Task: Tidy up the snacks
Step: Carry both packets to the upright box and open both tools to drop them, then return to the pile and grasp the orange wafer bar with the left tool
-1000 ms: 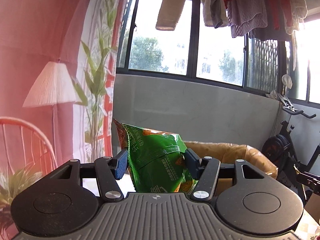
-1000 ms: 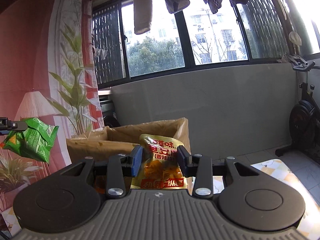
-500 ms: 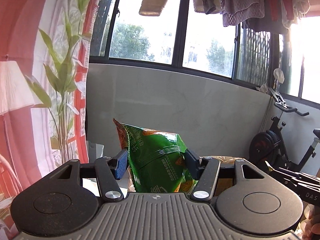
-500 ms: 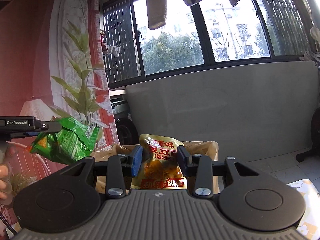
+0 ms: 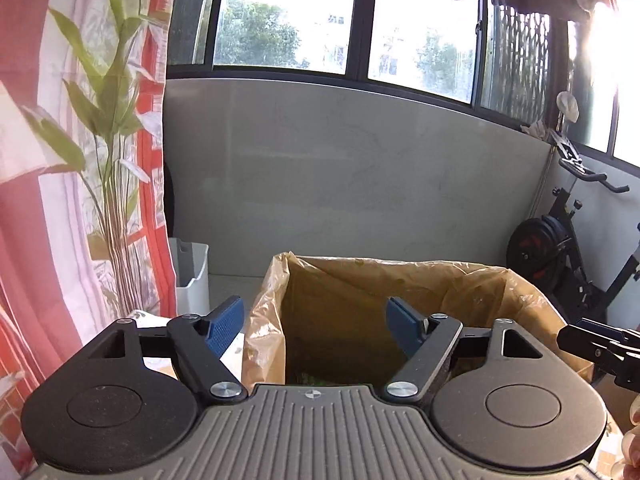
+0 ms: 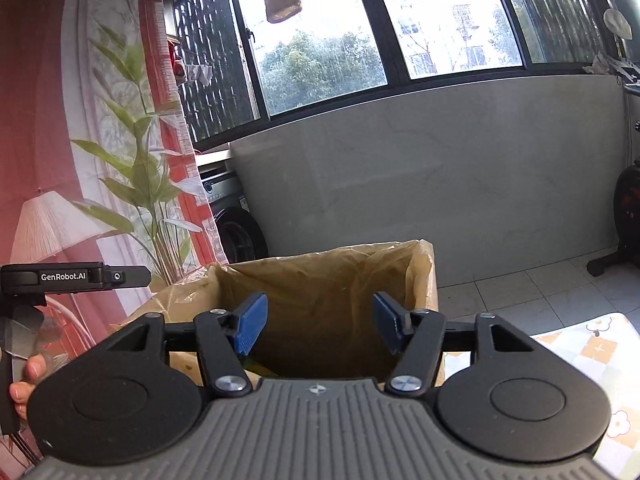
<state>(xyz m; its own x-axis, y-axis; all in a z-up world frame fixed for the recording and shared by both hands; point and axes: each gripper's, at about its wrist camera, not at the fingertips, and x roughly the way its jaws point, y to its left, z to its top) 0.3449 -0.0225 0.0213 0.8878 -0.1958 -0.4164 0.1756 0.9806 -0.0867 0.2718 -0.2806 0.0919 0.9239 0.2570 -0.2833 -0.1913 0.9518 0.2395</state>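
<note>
While both hover over the lined cardboard box (image 5: 400,292) | left gripper (image 5: 315,322) and right gripper (image 6: 316,322): fingers just spread, nothing between them | snack packs: inside box, only slivers visible | risk: withdrawing low, fingers could snag the plastic liner (image 6: 320,280).

Left tool (image 5: 314,322) w/ blue pads (image 5: 224,322) spread wide, jaws have just been opening, nothing btwn them. Tool sits over a cardboard box (image 5: 552,312) lined w/ a tan plastic bag (image 5: 340,292); a bit of green shows at the bottom of the box, too hidden to ID. White bin (image 5: 192,276) just left of box, by the red & white curtain (image 5: 52,216) w/ leaf print. Exercise bike (image 5: 568,240) at right, near grey wall. Right tool (image 5: 596,344) tip pokes in at right edge, fingertips (image 5: 632,440) below it.
</note>
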